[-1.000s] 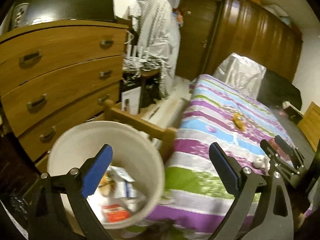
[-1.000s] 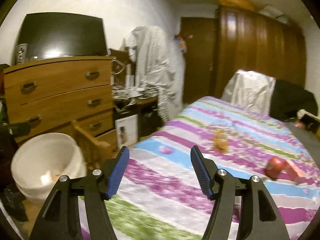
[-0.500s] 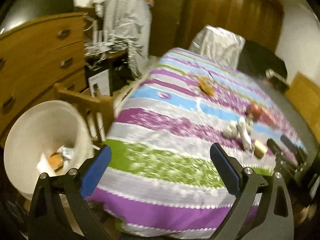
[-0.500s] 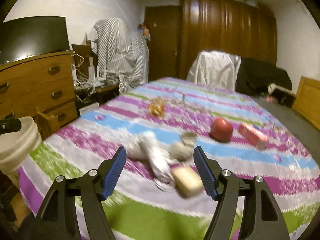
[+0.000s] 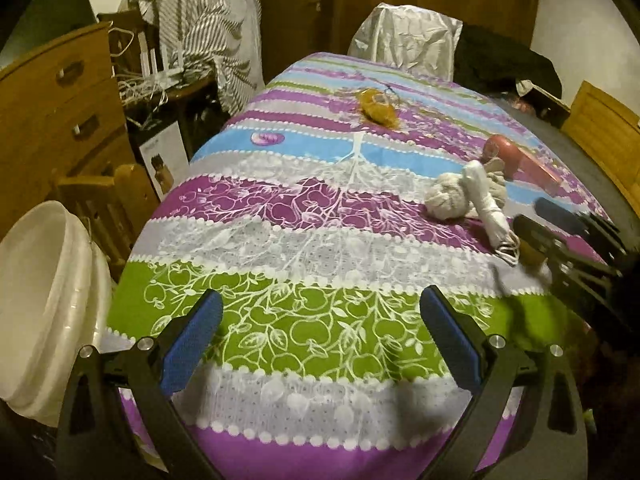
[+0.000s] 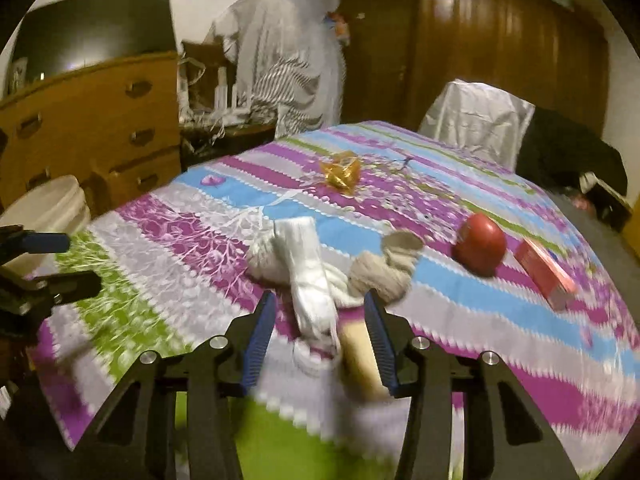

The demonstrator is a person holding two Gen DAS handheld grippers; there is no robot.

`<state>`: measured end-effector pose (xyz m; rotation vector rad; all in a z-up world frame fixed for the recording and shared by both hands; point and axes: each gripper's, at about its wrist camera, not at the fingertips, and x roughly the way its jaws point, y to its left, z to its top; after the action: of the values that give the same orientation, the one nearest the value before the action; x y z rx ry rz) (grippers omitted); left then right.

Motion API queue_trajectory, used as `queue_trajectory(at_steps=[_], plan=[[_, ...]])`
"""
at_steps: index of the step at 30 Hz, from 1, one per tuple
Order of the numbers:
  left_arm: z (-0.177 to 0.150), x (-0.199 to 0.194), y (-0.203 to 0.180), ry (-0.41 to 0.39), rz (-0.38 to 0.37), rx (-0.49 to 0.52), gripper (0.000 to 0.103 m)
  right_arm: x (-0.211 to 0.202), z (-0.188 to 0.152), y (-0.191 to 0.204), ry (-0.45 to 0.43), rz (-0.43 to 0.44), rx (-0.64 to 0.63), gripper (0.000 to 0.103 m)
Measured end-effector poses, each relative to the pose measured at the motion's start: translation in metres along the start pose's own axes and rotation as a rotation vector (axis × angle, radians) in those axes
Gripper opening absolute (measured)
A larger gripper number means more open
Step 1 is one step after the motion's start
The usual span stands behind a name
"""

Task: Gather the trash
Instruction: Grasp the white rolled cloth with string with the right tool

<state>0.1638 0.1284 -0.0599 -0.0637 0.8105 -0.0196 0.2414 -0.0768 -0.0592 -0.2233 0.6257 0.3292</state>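
Observation:
A striped bedspread (image 5: 312, 240) carries the trash. A white crumpled wrapper (image 6: 310, 276) and a tan cardboard tube (image 6: 360, 356) lie between the fingers of my right gripper (image 6: 320, 328), which is open around them. Beige socks (image 6: 384, 268) lie just behind. A red apple (image 6: 480, 246), a red box (image 6: 544, 272) and a gold wrapper (image 6: 340, 172) lie farther back. My left gripper (image 5: 320, 336) is open and empty over the green stripe. The white bin (image 5: 44, 300) stands at the bed's left corner. The right gripper also shows in the left wrist view (image 5: 560, 232).
A wooden dresser (image 6: 92, 120) stands at the left with a dark screen on top. A wooden chair (image 5: 108, 196) is beside the bin. A cluttered side table (image 5: 160, 84), draped clothes, a wardrobe (image 6: 500, 48) and a silver bag (image 5: 408, 36) lie beyond the bed.
Both grippers swung right from the bin toward the bed. The right gripper moved forward and its jaws narrowed around the wrapper and tube. The left gripper stayed open.

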Motion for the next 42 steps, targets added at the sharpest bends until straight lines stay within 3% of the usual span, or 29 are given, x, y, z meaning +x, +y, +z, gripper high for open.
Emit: queue_trajectory(at_steps=[4, 5, 6, 8, 12, 16, 21, 24, 31, 42], plan=[[0.003, 0.01, 0.002, 0.018, 0.004, -0.013, 0.095, 0.03, 0.012, -0.001, 0.086, 0.007, 0.003, 0.041], [0.003, 0.012, 0.001, 0.022, 0.002, -0.016, 0.095, 0.034, 0.012, -0.001, 0.094, 0.011, -0.004, 0.037], [0.002, 0.013, 0.0, 0.03, -0.003, -0.019, 0.095, 0.038, 0.013, 0.001, 0.108, 0.016, -0.012, 0.027], [0.001, 0.015, -0.002, 0.039, -0.004, -0.021, 0.095, 0.041, 0.012, 0.001, 0.113, 0.02, -0.009, 0.027], [0.0, 0.006, -0.012, 0.029, -0.002, 0.002, 0.095, -0.019, 0.012, -0.014, -0.082, 0.113, 0.089, 0.027], [-0.002, -0.007, -0.023, -0.002, 0.009, 0.038, 0.095, -0.087, -0.016, -0.061, -0.191, 0.068, 0.276, 0.027], [-0.012, -0.013, -0.044, 0.009, -0.003, 0.067, 0.095, -0.108, -0.076, -0.116, -0.12, -0.05, 0.444, 0.027], [-0.021, -0.013, -0.062, 0.025, -0.007, 0.095, 0.095, -0.102, -0.105, -0.132, -0.088, -0.065, 0.507, 0.027], [-0.028, -0.016, -0.089, 0.03, 0.046, 0.164, 0.095, -0.085, -0.128, -0.138, -0.08, -0.023, 0.509, 0.027], [-0.028, -0.014, -0.103, 0.031, 0.108, 0.151, 0.095, -0.077, -0.152, -0.17, -0.09, 0.088, 0.705, 0.027]])
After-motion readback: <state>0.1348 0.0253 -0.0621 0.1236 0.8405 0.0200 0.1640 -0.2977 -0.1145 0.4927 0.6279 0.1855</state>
